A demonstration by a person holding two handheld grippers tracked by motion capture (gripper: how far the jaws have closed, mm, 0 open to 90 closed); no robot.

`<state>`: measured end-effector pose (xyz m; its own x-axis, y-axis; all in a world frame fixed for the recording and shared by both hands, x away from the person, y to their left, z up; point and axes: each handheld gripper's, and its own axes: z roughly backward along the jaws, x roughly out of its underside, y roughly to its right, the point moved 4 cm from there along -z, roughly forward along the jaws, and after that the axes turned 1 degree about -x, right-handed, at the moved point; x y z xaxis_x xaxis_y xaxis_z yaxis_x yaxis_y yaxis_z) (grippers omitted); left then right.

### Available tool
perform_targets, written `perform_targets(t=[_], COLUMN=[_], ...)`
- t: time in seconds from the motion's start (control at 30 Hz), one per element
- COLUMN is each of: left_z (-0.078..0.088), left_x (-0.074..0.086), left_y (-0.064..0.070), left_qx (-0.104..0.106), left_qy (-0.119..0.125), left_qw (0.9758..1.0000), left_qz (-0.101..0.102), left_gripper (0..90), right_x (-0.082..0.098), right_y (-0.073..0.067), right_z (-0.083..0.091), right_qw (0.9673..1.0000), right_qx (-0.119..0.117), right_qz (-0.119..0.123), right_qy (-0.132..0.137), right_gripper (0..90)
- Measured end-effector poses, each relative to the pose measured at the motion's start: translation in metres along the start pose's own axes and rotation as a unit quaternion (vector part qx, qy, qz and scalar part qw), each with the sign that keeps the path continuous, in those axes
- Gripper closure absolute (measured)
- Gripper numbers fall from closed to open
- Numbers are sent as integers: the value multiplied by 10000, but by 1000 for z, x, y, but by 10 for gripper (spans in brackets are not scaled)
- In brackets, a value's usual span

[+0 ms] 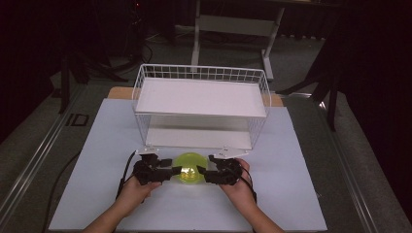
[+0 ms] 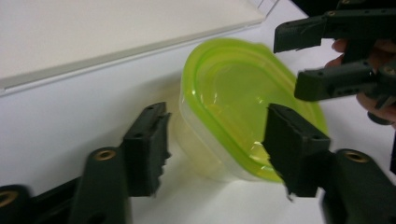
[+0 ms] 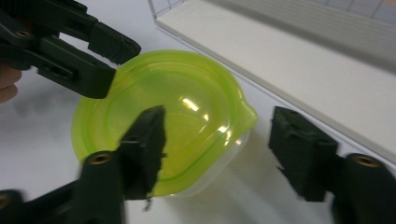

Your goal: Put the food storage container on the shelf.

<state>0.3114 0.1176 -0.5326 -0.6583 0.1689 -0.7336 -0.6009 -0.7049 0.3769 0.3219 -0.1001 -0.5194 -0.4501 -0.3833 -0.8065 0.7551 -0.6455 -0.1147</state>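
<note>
Tools (image 1: 179, 171) (image 1: 201, 174) half-wide, straddling opposite rims of lidded green tub (image 1: 188, 167) at lower centre of table (image 1: 291, 194) before rack (image 1: 201, 107); likely to slip off slick lid or tip tub if squeezed unevenly.

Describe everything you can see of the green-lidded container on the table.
The round clear plastic container with a translucent yellow-green lid stands upright on the white table sheet, just in front of the white wire shelf rack. The lid is on, glossy, with raised concentric rings and a small tab at its rim. The left tongs and right tongs straddle its opposite sides, jaws apart; whether any pad presses the rim is unclear.
</note>
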Motion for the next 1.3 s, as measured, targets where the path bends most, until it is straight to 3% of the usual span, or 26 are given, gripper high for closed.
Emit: perform_targets(t=[0.17, 0.3, 0.47, 0.67, 0.73, 0.83, 1.1, 1.3], left_z=[0, 1, 6, 11, 13, 13, 15, 20], left_x=[2, 3, 7, 14, 17, 20, 21, 18], left_y=[-1, 2, 7, 15, 15, 19, 25, 36], left_qx=[167, 132, 110, 87, 118, 189, 145, -86], left_qy=[-44, -97, -177, -271, -286, -275, -284, -174], left_qw=[9997, 9998, 9998, 9996, 9995, 9994, 9995, 9998], left_qz=[176, 142, 41, -72, -49, 10, 81, -106], left_gripper=[573, 587, 625, 665, 678, 702, 753, 812], right_x=[1, 1, 1, 1, 0, 2, 7, 8], right_y=[1, 3, 3, -6, -7, -7, -12, -15], right_z=[-4, -2, 0, 7, 10, 13, 20, 25], right_qw=[9999, 9995, 9975, 9974, 9971, 9966, 9961, 9978], right_qx=[-95, -165, -520, -610, -660, -714, -723, -531], right_qz=[-117, -271, -481, -368, -376, -389, -439, -297], right_qy=[-60, -86, -78, -113, -88, -139, -265, -273], right_gripper=[416, 447, 532, 601, 699, 723, 751, 804])
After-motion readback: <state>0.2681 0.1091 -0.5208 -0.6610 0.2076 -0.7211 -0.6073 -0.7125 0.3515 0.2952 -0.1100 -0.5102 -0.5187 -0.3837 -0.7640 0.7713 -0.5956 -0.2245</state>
